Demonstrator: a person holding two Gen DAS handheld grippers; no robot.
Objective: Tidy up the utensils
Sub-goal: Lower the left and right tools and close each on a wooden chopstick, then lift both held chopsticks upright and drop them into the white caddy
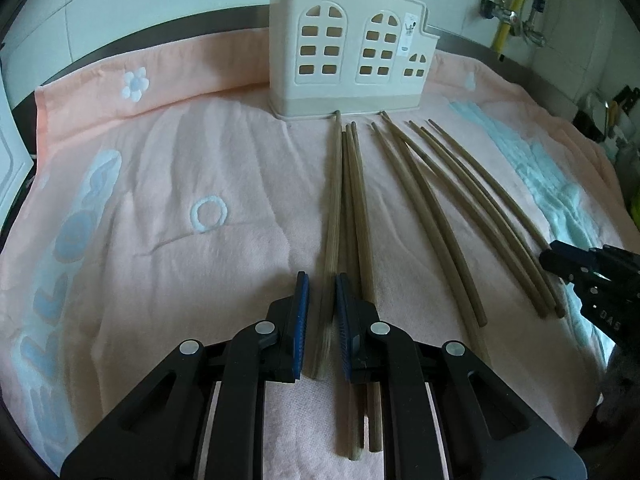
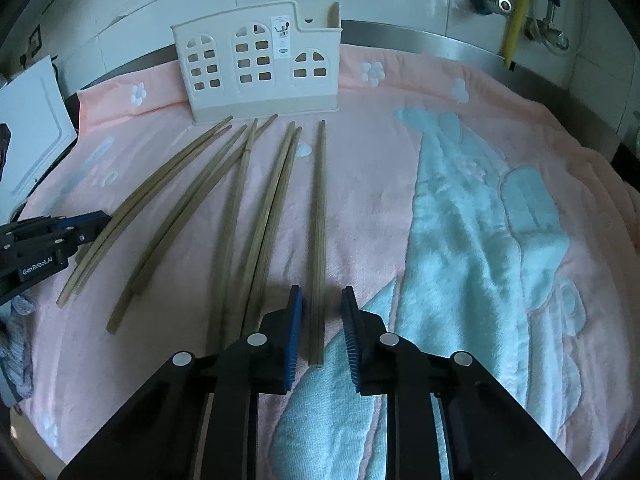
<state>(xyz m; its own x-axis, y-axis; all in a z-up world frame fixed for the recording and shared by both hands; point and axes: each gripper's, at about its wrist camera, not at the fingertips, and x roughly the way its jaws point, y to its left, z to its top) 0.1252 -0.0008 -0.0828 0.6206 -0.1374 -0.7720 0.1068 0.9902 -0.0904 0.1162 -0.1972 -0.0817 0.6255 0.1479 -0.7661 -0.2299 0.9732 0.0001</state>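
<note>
Several wooden chopsticks lie side by side on a pink towel [image 1: 200,160], tips toward a cream house-shaped utensil holder [image 1: 348,52] at the back. My left gripper [image 1: 322,280] is open, its jaws either side of the leftmost chopstick [image 1: 334,200], which looks slightly raised and blurred at its near end. My right gripper [image 2: 321,294] is open, its jaws either side of the rightmost chopstick [image 2: 319,220] without touching it. The holder [image 2: 260,68] has one chopstick [image 2: 333,14] standing in its right compartment. The right gripper also shows in the left wrist view [image 1: 560,260].
A tiled wall and a metal counter edge [image 2: 440,44] run behind the towel. Pipes and a yellow hose [image 2: 518,8] hang at the back right. A white board [image 2: 28,120] lies at the left. The left gripper shows at the left edge [image 2: 72,228].
</note>
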